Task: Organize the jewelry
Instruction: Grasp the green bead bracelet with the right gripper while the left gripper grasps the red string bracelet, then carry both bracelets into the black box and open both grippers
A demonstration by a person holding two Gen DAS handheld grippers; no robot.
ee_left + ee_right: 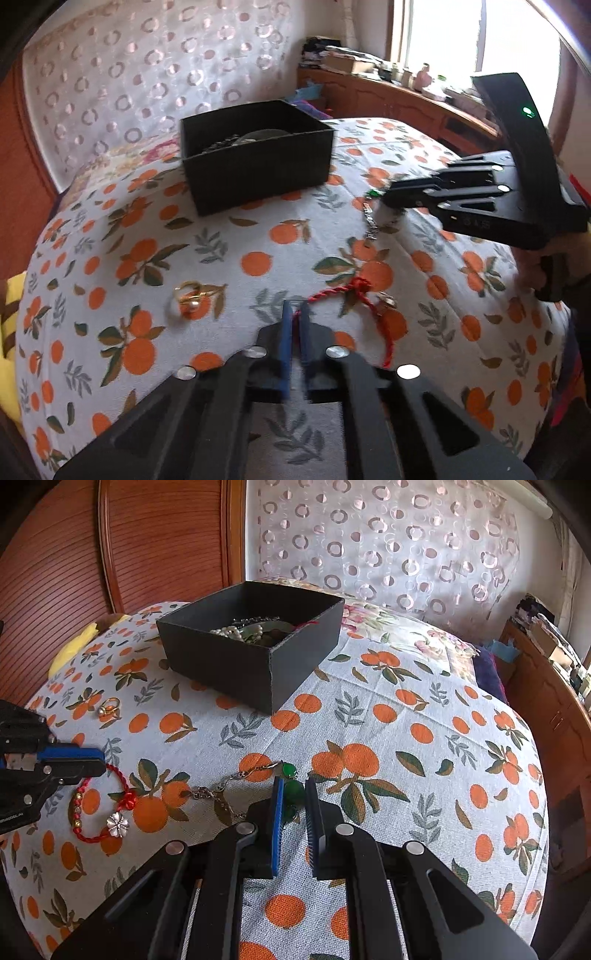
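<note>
A black open box (255,158) (255,646) holding pearls and chains stands on the orange-print cloth (369,720). My left gripper (294,314) is shut on a red cord bracelet (354,295) with a flower charm, which lies on the cloth (99,805). My right gripper (293,794) closes around the green beads (293,792) of a silver chain bracelet (221,790); in the left wrist view the chain (371,221) hangs from its tips (384,201). A gold ring (190,295) (109,707) lies to the left.
A wooden headboard (110,554) and patterned curtain (388,535) stand behind the bed. A wooden cabinet (388,96) with clutter runs along the right by the window. A yellow cloth (74,646) lies at the bed's far left edge.
</note>
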